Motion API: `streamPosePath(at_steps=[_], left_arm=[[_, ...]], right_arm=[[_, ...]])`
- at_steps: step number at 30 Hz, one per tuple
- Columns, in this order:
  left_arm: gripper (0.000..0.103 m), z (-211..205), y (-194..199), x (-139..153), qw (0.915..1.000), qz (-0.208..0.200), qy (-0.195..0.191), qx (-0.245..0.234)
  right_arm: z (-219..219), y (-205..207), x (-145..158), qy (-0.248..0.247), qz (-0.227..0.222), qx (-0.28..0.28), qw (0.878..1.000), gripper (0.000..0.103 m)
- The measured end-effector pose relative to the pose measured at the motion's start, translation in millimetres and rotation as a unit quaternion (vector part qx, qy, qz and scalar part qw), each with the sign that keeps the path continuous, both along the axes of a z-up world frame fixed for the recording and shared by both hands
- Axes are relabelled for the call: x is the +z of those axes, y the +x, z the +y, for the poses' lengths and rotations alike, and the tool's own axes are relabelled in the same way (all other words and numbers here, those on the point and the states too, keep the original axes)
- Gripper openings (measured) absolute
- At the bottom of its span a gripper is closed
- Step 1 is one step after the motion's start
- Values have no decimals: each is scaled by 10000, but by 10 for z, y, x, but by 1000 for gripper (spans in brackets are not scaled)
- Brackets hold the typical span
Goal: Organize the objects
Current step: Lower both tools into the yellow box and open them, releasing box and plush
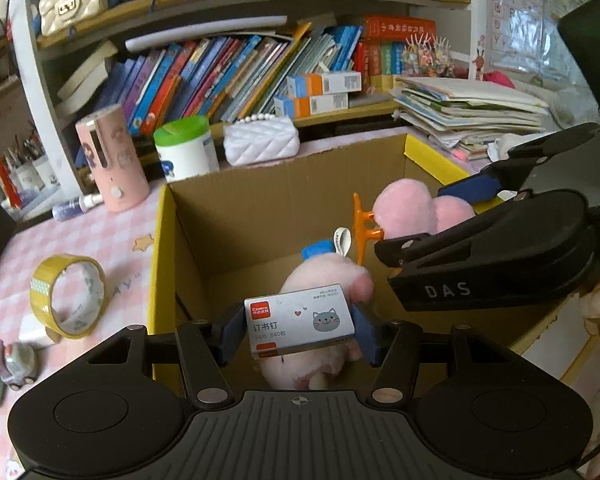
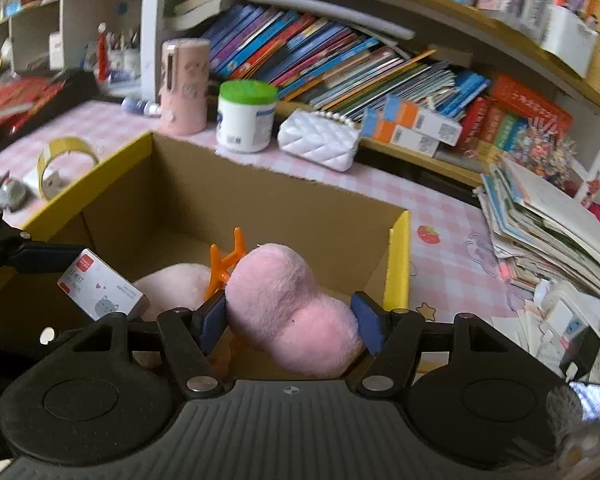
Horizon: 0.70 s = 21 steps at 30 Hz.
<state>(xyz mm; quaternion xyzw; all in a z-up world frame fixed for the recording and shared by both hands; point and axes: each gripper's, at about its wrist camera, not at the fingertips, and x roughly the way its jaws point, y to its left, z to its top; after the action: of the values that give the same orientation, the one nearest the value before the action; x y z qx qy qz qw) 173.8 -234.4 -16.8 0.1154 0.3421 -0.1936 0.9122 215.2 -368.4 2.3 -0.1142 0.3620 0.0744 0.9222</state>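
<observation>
Both grippers tilt forward and down over the open cardboard box [image 1: 284,184] on the pink checked tablecloth [image 1: 112,240]. The left gripper [image 1: 300,330] is clenched on a small staple box [image 1: 300,326], its blue pads [image 1: 236,330] pressing the two short ends; the staple box lies with its long axis across the jaws, printed face with the cat drawing turned up toward the camera, held above the box's near part. Below it in the box lies a pink plush toy [image 1: 320,360]. The right gripper [image 2: 290,322] comes in from the right side, also angled down into the box, and grips a pink plush hair clip [image 2: 292,312]: its pads [image 2: 212,318] press the fuzzy heart-like body from both sides, the body's long axis running slantwise from upper left to lower right in the right wrist view, while the orange clip prongs [image 2: 226,264] point away from the gripper, toward the box's far wall. The two held things hang close to each other but apart. Outside the box, to its left, a roll of yellow tape [image 1: 68,296] stands on edge on the cloth, with a small toy car [image 1: 18,364] near it.
</observation>
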Motion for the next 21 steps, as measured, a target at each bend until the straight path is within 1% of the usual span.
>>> streamPosePath(at_steps=[5,6,7,11,17,19,20,21], left_arm=[[56,-22,19,-25,10000,13,48,5],[56,-25,18,-29,10000,3,60,3],[56,-30,20,-32,10000,-5,68,5],[56,-36,28,-33,10000,-22,79,-17],[58,-34,29,-36,10000,-25,90,9],[59,-18,24,-21,10000,-32,55,37],[61,-8,15,-15,10000,-49,40,48],[67,3,0,-3,9999,-84,29,72]], right_arm=[[-6,81,-122,-65,310,43,9995,63],[4,79,-138,-93,311,118,9994,52],[13,88,-152,-124,364,128,9992,45],[25,94,-159,-183,379,152,9990,45],[16,84,-155,-148,368,146,9991,45],[-5,57,-137,-63,300,119,9995,50],[-13,47,-123,-36,252,76,9996,54],[-26,28,-107,23,203,34,9998,55]])
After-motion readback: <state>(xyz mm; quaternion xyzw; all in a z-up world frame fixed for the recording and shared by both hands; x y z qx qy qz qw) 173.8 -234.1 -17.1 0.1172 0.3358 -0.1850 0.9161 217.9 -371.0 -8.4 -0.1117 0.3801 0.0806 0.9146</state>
